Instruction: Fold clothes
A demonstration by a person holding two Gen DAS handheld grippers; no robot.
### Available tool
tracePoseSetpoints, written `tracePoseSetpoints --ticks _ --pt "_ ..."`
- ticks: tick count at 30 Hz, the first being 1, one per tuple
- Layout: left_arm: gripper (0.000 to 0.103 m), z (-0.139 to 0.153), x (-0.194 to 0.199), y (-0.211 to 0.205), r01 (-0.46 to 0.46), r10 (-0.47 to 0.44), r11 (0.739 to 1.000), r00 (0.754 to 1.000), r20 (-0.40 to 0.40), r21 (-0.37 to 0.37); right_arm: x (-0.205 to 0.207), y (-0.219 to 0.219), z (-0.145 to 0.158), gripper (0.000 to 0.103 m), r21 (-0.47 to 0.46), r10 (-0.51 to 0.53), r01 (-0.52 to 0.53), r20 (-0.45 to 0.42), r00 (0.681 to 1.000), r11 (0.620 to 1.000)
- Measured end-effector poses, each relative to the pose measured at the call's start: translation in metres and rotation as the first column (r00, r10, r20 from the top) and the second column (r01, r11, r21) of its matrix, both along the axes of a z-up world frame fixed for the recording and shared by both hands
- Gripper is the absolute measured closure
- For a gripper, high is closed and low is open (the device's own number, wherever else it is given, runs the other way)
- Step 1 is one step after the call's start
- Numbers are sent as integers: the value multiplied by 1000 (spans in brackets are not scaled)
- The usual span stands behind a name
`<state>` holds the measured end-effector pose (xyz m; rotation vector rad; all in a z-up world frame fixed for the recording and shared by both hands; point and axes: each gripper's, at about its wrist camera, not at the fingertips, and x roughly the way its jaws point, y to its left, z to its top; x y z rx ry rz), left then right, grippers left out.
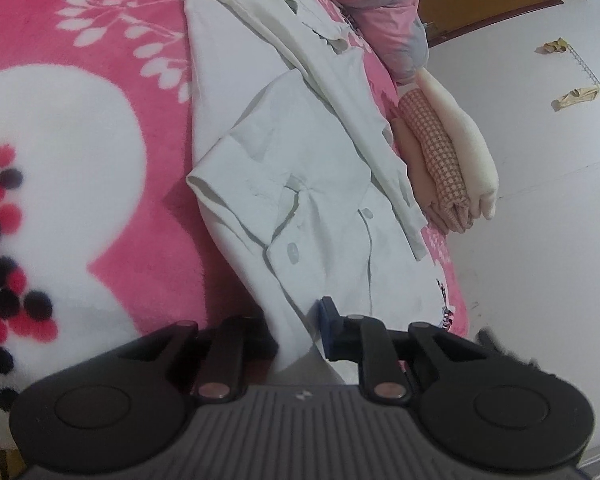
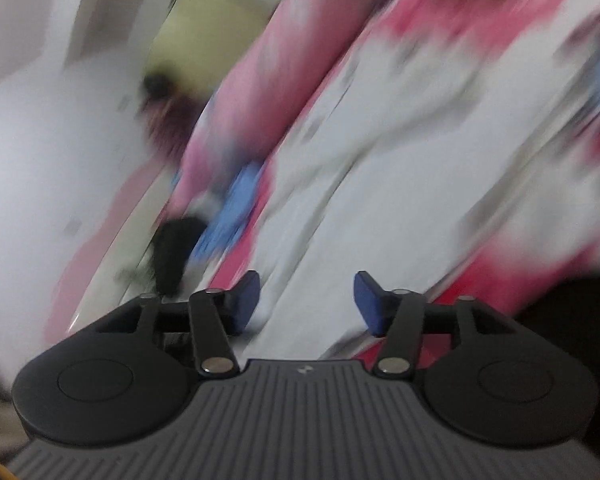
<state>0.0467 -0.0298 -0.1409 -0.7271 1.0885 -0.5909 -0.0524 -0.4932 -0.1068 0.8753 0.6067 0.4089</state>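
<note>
The left wrist view is sharp and shows what the right wrist view cannot: a pale white coat (image 1: 300, 184) spread on a pink floral blanket (image 1: 80, 128), with its buttons, lapel and a folded sleeve plain to see. Its long axis runs from the bottom centre of that picture up toward the top centre, the near end lying at the camera. Just beside the coat's right edge lies a stack of folded clothes (image 1: 448, 160), between the coat and the white wall (image 1: 540, 200). The left gripper (image 1: 300, 332) has its jaws drawn close around the coat's near edge, the cloth passing between them and one blue pad showing.

The right wrist view is heavily blurred; only streaks of white cloth and pink are legible. The right gripper (image 2: 306, 304) stands spread, nothing between its blue pads (image 2: 246, 300).
</note>
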Motion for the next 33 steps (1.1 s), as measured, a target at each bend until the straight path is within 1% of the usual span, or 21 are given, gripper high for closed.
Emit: tracePoseSetpoints --ticks 1,3,6,9,11,13,15,18,21,23,24,26,27,28,29,31,33 --pt "85 0 0 0 -3 3 1000 1000 0 2 -5 -21 4 47 -16 -71 71 6 997 997" --pt "85 -1 -1 0 -8 8 1000 1000 -1 6 -9 -56 6 46 -44 -198 198 -12 980 979" --pt "85 -1 -2 -1 -12 12 1000 1000 -2 14 -1 -86 -8 46 -23 -299 298 -100 949 954" --pt "85 1 -2 -3 -9 9 999 1000 5 31 11 -100 -24 46 -1 -344 348 -159 925 937" --pt "85 2 -2 -5 -6 6 999 1000 9 40 16 -109 -33 47 42 -354 366 -175 919 930" --pt "85 3 -2 -6 -3 3 999 1000 13 46 22 -110 -36 47 71 -360 376 -175 916 924" --pt "85 3 -2 -6 2 -3 999 1000 19 49 29 -112 -35 47 70 -366 382 -172 914 921" --pt "83 2 -2 -5 13 -14 999 1000 21 38 33 -106 -32 47 59 -354 369 -177 919 928" --pt "79 2 -3 -3 32 -33 999 999 23 22 27 -101 -32 47 79 -324 343 -186 927 936" --pt "72 2 -4 -2 44 -45 999 999 26 13 26 -97 -32 48 101 -298 321 -194 935 942" --pt "71 2 -4 -2 49 -49 999 998 27 11 27 -95 -32 50 92 -293 314 -194 936 945" --pt "71 3 -5 -2 60 -60 998 998 31 10 29 -90 -30 53 68 -288 305 -192 938 950" --pt "70 4 -6 -3 66 -66 998 997 36 14 32 -89 -30 59 68 -286 304 -195 938 950" --pt "70 5 -8 -3 72 -73 997 997 41 17 34 -88 -30 68 68 -284 302 -198 938 951" --pt "69 5 -9 -2 76 -76 997 996 44 18 37 -87 -31 71 64 -282 300 -204 937 952" --pt "69 5 -13 -1 77 -78 997 996 48 15 41 -83 -33 86 49 -282 299 -215 935 953" --pt "71 5 -15 1 78 -79 997 996 52 14 43 -79 -35 90 29 -289 302 -221 932 953"
